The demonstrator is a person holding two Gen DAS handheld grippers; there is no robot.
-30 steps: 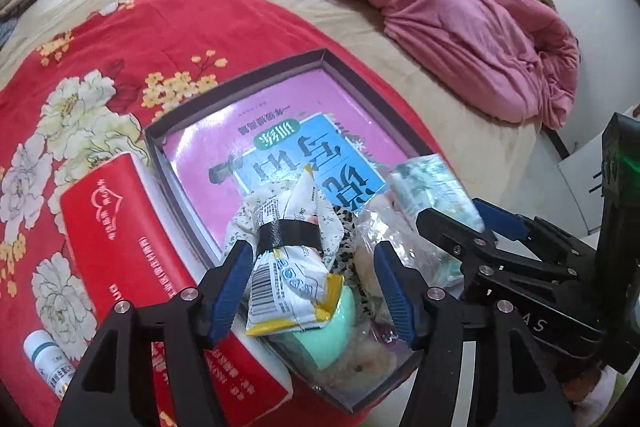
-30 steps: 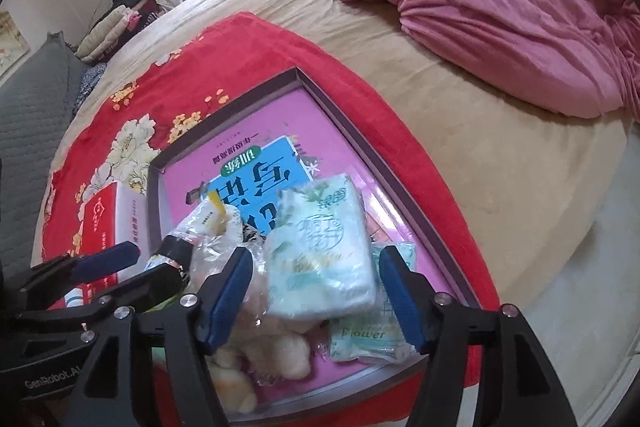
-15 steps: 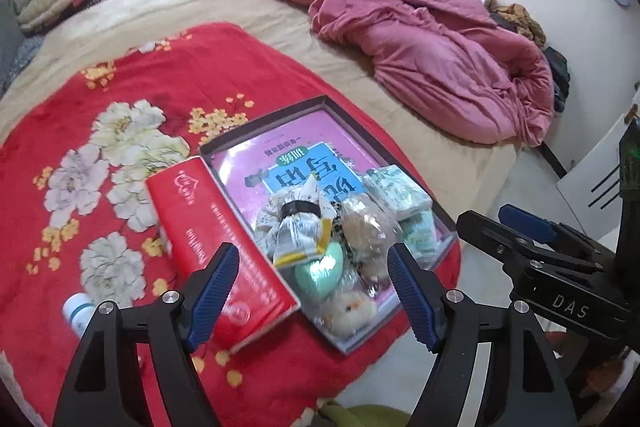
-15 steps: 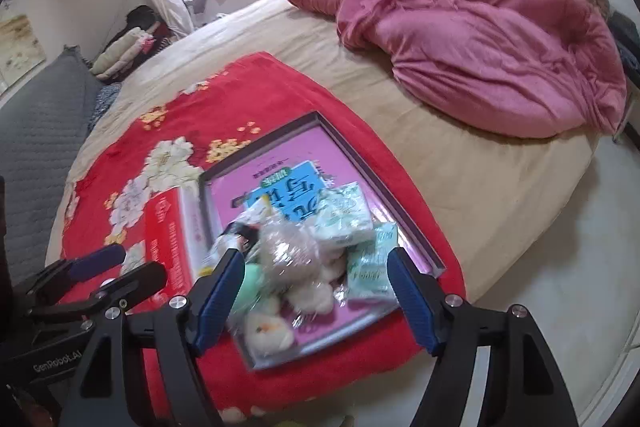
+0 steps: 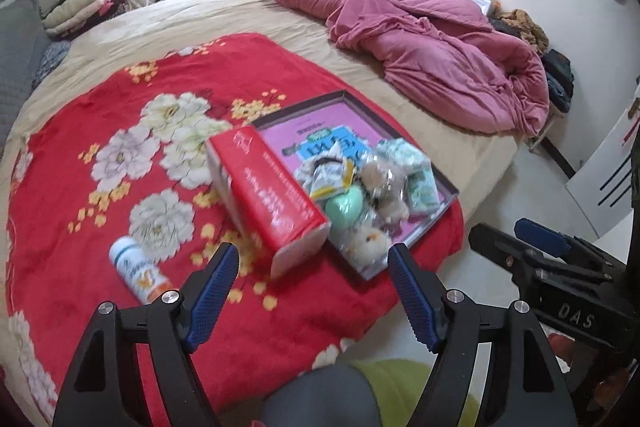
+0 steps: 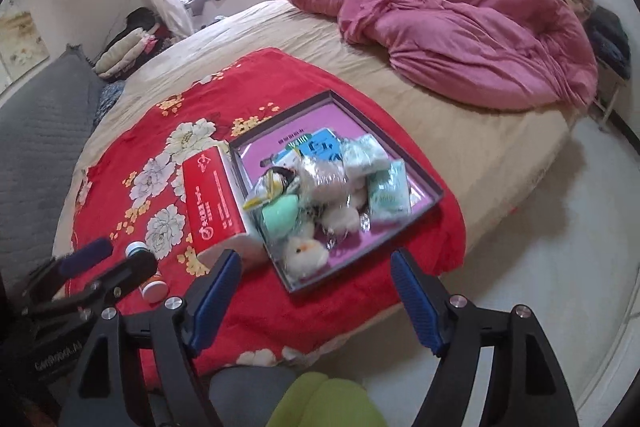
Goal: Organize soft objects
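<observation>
Bed [image 5: 248, 15] carries a red blanket [image 5: 80, 187]; on it the tray [image 6: 436, 193] gathers the soft packets and toys [image 6: 320, 195] together. Left gripper [image 5: 312, 291] and right gripper [image 6: 316, 291]: jaws released, holding nothing, hanging apart from the tray, apparently after depositing.

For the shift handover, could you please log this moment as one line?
left gripper: open, empty | right gripper: open, empty | soft packets: piled in tray | red box: beside tray

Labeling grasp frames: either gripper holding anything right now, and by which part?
Nothing held. Left gripper and right gripper are both open and empty, above the bed.
</observation>
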